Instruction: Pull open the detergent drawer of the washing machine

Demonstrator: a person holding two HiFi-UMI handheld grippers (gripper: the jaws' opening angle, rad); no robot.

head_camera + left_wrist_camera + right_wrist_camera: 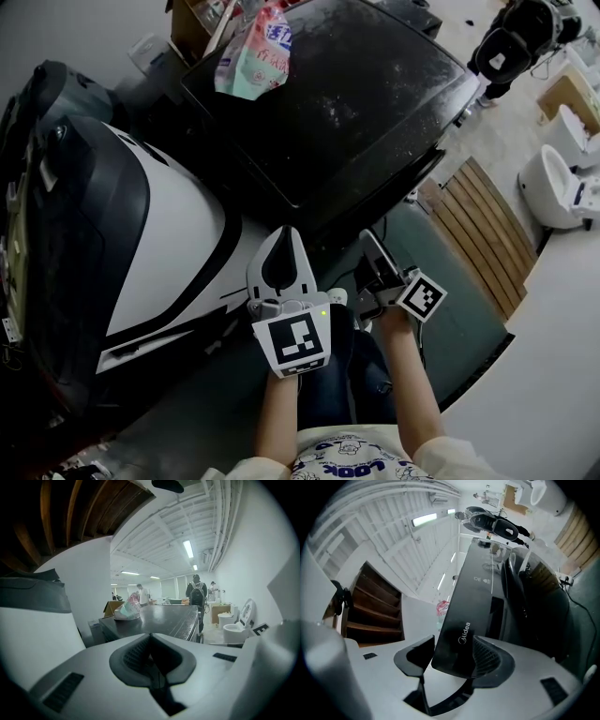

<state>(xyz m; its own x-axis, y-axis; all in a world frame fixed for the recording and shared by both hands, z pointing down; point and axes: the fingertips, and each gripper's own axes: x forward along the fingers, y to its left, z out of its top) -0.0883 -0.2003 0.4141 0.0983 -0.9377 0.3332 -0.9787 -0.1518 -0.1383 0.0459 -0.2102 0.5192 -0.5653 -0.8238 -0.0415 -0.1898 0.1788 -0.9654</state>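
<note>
Step in hand, as judged: grasp made, pull pending. The right hand-held gripper [450,660] was clamped on the lower corner of the glossy black detergent-drawer front panel with a white logo [461,620], on the washing machine's front, at 12 o'clock of the jaws. The left hand-held gripper [151,641] was pressed together with nothing held, parked at 9 o'clock of the right one.

Next move probably needed: a straight pull toward the person, grip kept square on the slick panel.

The drawer's inside was not seen. A pink-and-green plastic bag [253,52] was seen on the dusty black machine top [347,103] at 11 o'clock. The brown cardboard box [192,23] beyond it: contents not made out.
</note>
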